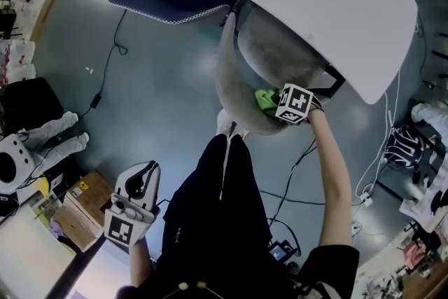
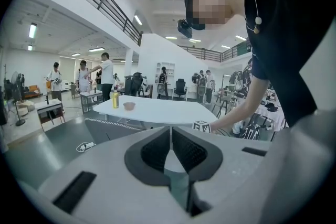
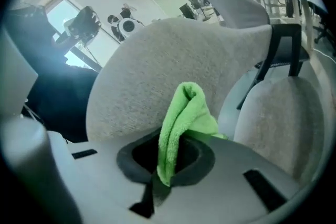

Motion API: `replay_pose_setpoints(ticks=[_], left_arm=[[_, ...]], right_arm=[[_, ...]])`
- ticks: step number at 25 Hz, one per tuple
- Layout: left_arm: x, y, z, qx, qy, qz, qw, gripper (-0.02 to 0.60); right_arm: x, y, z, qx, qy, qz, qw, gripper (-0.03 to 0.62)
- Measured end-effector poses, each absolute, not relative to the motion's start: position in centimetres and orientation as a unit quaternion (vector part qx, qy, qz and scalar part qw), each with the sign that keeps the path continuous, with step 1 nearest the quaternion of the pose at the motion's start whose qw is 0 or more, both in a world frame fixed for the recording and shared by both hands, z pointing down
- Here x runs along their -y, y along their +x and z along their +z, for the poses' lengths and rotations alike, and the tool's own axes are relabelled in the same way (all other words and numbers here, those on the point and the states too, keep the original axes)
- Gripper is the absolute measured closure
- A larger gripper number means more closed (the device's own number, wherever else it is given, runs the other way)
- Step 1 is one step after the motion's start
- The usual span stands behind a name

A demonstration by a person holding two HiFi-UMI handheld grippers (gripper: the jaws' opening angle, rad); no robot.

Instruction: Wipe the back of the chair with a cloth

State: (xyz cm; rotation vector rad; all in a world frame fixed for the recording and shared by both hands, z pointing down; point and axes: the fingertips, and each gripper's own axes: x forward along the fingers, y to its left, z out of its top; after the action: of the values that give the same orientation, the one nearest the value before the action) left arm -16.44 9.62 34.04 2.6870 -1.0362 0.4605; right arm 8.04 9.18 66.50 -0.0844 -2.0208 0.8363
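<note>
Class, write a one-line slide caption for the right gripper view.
Right gripper, shut on a folded green cloth, facing the grey fabric chair back.

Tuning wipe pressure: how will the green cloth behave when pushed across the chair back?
Probably floppy: the cloth folds softly over itself where the right gripper pinches it. Likely light, since one pinch holds it up. Its nap may drag on the fuzzy chair back, so it could bunch.
</note>
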Motion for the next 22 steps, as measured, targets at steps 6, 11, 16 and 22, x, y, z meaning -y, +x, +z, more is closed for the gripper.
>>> replay_pose_setpoints(ticks=[6,11,16,22], left_arm=[[-9.5,-16.4,34.1,0.353,0.915,0.157,0.112,0.565],[-9.3,-16.5,33.9,0.355,0.915,0.156,0.113,0.565],[-9.1,-16.5,34.2,0.354,0.914,0.159,0.115,0.565],[-9.3,-16.3,34.4,0.354,0.914,0.163,0.117,0.565]], right_arm=[[-10.3,6.9,61.6,0.843,-0.064,0.299,0.443,0.574],[-11.9,6.1,57.3,0.863,-0.065,0.26,0.428,0.574],[-14.2,5.3,53.0,0.873,-0.098,0.23,0.419,0.574],[-12.7,5.6,51.7,0.884,-0.068,0.212,0.411,0.574]])
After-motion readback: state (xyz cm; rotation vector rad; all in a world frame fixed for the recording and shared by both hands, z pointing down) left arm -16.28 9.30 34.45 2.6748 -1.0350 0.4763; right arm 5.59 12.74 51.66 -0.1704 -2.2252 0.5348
